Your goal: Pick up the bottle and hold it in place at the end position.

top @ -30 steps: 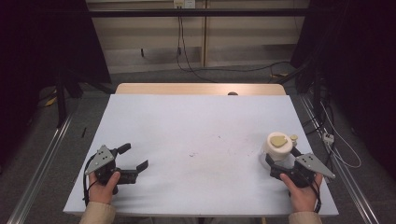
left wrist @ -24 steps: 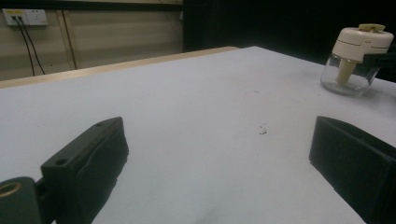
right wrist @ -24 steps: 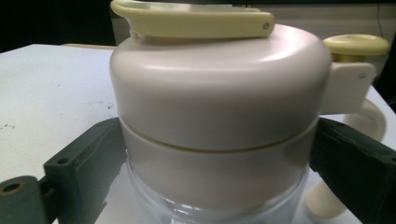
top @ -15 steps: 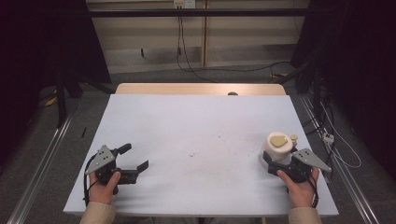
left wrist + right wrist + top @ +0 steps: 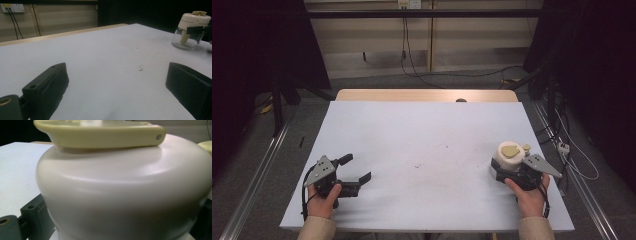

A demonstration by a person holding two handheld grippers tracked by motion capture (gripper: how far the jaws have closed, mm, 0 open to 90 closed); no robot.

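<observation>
Your right tool (image 5: 508, 175) has the small chopper jar (image 5: 508, 157) between its jaws, near the right edge of the bench (image 5: 422, 135), towards your side. In the right gripper view the cream dome lid (image 5: 125, 190) sits right up against the camera with a jaw at each flank; the jaws look closed on it, though the contact itself is hidden.

Expect a light thing with a top-heavy feel: a smooth plastic dome over a clear bowl (image 5: 186, 40) that is probably thin and hard. The dome is rounded and glossy, so it may slip upward out of a squeeze. Take hold low on the dome, where its wall is widest, or at the seam above the bowl, and keep away from the yellow pull handle (image 5: 511, 149) on top, which may shift.

Your left tool (image 5: 349, 170) rests with its jaws wide apart and empty, well apart from the jar across the bench.
</observation>
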